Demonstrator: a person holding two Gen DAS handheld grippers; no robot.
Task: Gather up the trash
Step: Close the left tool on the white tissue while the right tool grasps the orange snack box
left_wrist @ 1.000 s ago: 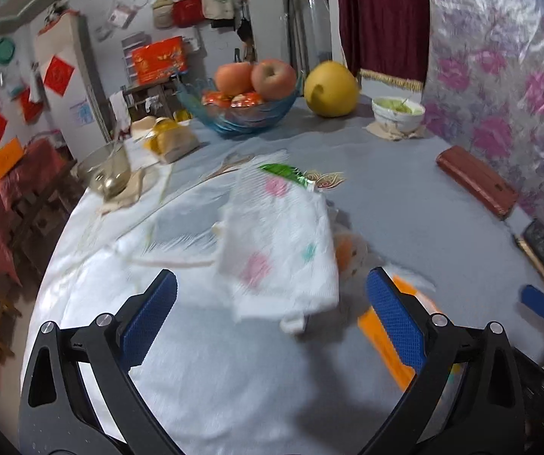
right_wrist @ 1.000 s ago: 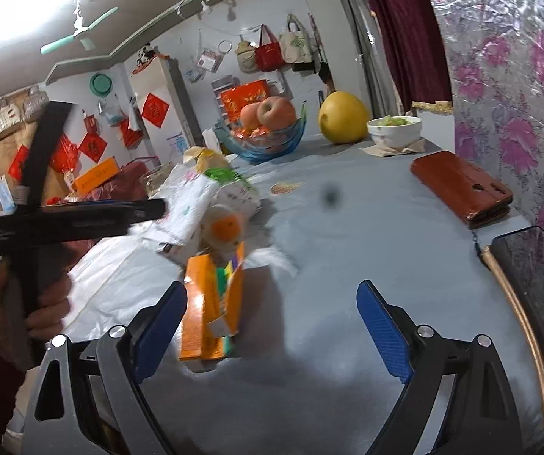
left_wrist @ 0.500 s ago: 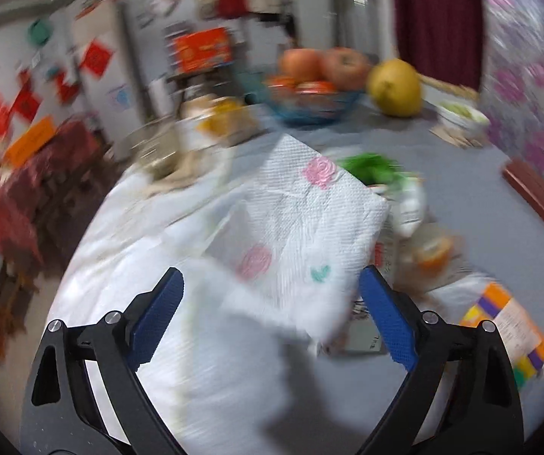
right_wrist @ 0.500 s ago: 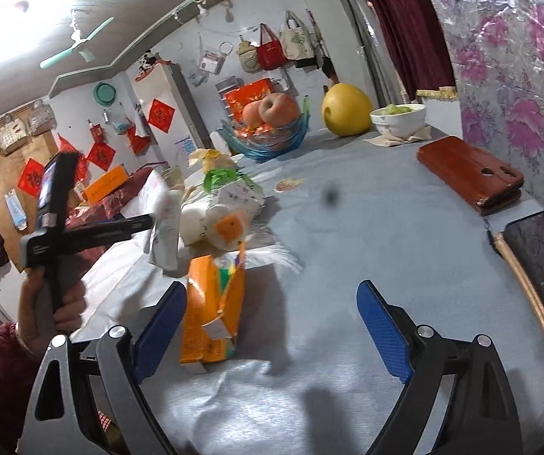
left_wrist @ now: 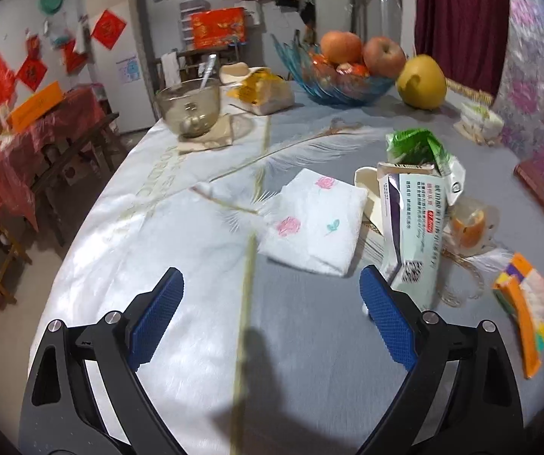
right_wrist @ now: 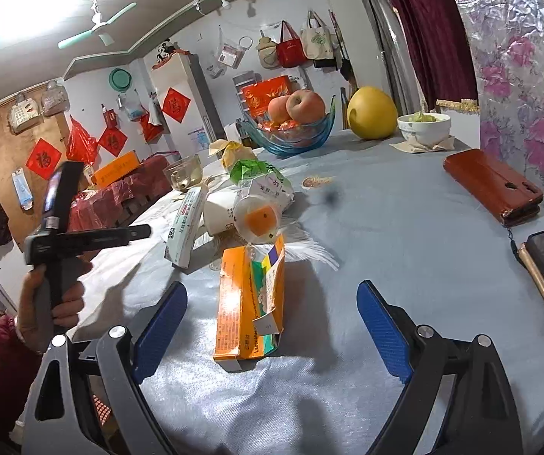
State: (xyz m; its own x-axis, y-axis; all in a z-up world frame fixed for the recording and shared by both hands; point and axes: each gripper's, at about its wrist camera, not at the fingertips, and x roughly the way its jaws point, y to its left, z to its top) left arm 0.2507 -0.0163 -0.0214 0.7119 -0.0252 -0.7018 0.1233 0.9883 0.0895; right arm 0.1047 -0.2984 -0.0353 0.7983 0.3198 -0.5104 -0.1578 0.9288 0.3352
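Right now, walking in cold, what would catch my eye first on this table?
Probably the litter heap mid-table: an orange box lying between the open right gripper, with a white medicine box, a green packet and a fruit cup behind it. A flowered napkin lies ahead of the open left gripper. At the far end stands a blue fruit bowl.

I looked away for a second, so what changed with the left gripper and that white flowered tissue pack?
The left gripper let go of the white flowered tissue pack, which now lies on the table beside the trash pile, and drew back, jaws open and empty. The right gripper and the orange carton stayed put.
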